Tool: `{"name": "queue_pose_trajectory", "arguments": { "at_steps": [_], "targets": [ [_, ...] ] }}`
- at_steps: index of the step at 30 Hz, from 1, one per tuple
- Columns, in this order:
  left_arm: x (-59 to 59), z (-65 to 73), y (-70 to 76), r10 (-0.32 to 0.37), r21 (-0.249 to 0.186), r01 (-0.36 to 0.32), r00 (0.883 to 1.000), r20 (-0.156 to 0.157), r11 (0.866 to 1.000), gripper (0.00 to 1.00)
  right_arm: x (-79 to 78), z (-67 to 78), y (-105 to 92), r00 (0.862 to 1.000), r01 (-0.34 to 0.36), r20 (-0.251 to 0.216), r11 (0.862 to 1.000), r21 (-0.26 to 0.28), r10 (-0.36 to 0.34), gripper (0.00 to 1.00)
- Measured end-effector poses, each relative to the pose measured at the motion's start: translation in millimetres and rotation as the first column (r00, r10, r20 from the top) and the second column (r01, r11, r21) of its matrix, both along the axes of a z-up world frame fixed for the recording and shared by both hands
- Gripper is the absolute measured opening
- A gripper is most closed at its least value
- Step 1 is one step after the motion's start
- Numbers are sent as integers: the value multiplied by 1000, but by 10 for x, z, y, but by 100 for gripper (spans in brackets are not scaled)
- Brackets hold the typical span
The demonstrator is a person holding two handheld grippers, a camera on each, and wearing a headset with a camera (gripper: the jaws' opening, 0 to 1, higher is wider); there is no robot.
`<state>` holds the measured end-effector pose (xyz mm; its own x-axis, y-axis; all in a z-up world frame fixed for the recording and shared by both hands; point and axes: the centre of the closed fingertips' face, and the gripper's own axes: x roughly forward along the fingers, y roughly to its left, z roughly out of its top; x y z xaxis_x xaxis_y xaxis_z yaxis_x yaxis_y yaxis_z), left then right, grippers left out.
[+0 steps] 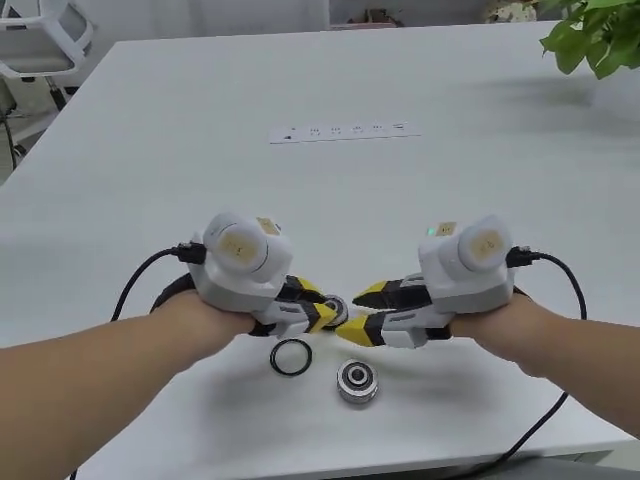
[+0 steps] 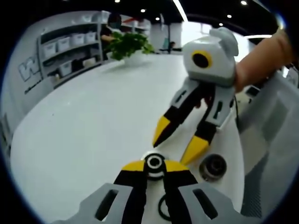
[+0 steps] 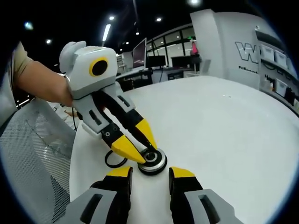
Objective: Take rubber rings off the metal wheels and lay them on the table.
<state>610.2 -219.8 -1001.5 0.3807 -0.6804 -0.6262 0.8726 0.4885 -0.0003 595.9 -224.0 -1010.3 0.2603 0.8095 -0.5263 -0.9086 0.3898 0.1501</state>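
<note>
Closest to the person, a bare metal wheel (image 1: 357, 382) sits flat on the white table (image 1: 200, 150). Just beside it, toward the left, lies a loose rubber ring (image 1: 290, 357), apparently already removed. Just beyond these two, the grippers meet tip to tip above the table. The left gripper (image 2: 154, 165) has its yellow-tipped jaws closed on a second wheel (image 3: 153, 161), holding it out toward the other hand. A dark band seems to run around this wheel's rim, so I judge its ring is not yet off, though the band is too small to be sure. The right gripper (image 3: 150, 173) has its jaws spread apart and holds nothing. In the right gripper view the held wheel lies straight ahead of that gap, just past the tips, with its round face turned partly toward the camera. The right gripper is therefore the one placed to work the ring. To catch the band it will likely need to close on the wheel's edge, not its face. Farther off on the table lies a power strip (image 1: 343, 131), and a green plant (image 1: 595, 35) stands at the far right corner.
</note>
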Motion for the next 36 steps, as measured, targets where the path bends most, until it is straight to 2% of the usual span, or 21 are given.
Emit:
{"name": "queue_pose_trajectory", "arguments": {
  "at_steps": [7, 11, 15, 20, 26, 36],
  "targets": [
    [4, -1, 2, 12, -5, -12, 1000, 3, 1000, 14, 75, -42, 97, 999, -7, 38, 1000, -31, 8, 29],
    [5, -6, 4, 13, -4, -13, 1000, 3, 1000, 14, 52, -83, 151, 998, -27, 50, 998, -52, 30, 29],
    [6, -9, 7, 18, -4, -18, 1000, 4, 1000, 14, 61, -87, 137, 996, -27, 81, 997, -69, 33, 27],
    [3, -14, 7, 11, -1, -11, 1000, 10, 1000, 14, 55, -78, 117, 996, -27, 84, 998, -64, 32, 25],
    [-8, -16, -4, 10, -13, -10, 1000, 0, 1000, 14, 46, -71, 99, 996, -26, 84, 998, -63, 31, 24],
    [-28, -14, -21, 9, -22, -9, 1000, -1, 1000, 13, 27, -69, 37, 998, -26, 52, 999, -40, 28, 23]
  ]
}}
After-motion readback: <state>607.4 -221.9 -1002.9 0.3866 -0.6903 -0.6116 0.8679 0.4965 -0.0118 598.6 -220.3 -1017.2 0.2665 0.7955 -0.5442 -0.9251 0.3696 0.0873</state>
